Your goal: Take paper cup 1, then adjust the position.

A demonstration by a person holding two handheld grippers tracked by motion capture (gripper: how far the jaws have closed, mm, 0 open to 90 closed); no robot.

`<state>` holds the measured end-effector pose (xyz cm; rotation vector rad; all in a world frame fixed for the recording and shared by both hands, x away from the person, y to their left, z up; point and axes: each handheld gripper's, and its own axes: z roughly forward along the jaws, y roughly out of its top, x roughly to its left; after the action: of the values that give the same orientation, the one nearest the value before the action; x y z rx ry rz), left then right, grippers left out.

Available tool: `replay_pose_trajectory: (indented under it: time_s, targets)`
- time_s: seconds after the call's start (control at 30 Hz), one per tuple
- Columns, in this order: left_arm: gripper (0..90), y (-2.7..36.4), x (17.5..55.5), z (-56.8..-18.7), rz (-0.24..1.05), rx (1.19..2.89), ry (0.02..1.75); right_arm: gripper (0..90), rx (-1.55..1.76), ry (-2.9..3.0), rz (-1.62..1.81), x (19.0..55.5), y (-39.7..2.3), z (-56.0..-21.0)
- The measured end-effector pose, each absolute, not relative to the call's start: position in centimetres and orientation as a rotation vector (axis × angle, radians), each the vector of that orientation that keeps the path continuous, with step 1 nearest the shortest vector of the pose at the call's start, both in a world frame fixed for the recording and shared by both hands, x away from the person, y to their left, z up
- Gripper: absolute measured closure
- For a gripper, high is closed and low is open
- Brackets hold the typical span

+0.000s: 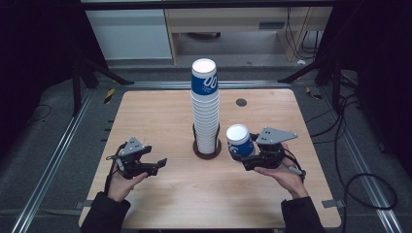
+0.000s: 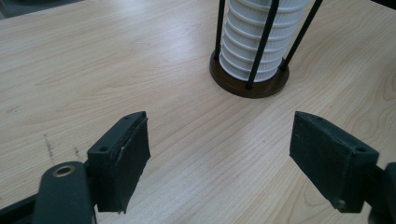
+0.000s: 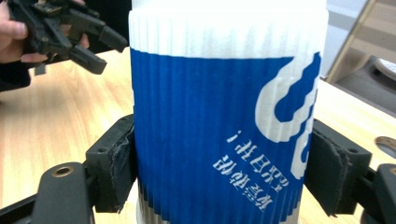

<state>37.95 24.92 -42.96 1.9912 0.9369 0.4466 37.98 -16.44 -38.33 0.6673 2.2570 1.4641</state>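
A tall stack of ribbed paper cups, upside down with a blue-banded one on top, stands in a dark wire holder at the middle of the wooden table. My right gripper is shut on a single blue and white cup, held just right of the holder with its white bottom up. In the right gripper view the pads press both sides of that cup. My left gripper is left of the holder, open and empty. Its jaws frame bare wood short of the stack.
A small dark round grommet sits in the table behind the stack. Metal rails run along both sides of the table, and cables lie on the floor at the right. A white cabinet stands at the back.
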Motion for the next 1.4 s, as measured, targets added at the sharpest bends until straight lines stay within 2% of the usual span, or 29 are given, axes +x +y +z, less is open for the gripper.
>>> replay_pose_trajectory:
  time_s: [1.03,1.4]
  targets:
    - [20.5,22.5,36.5,-42.0,0.35,2.076,0.762,21.3,0.37,2.494,1.405,37.7,-11.4,-41.0]
    - [24.7,21.4,35.6,-40.9,0.302,2.055,0.686,21.3,0.29,2.564,1.389,37.9,-9.8,-42.5]
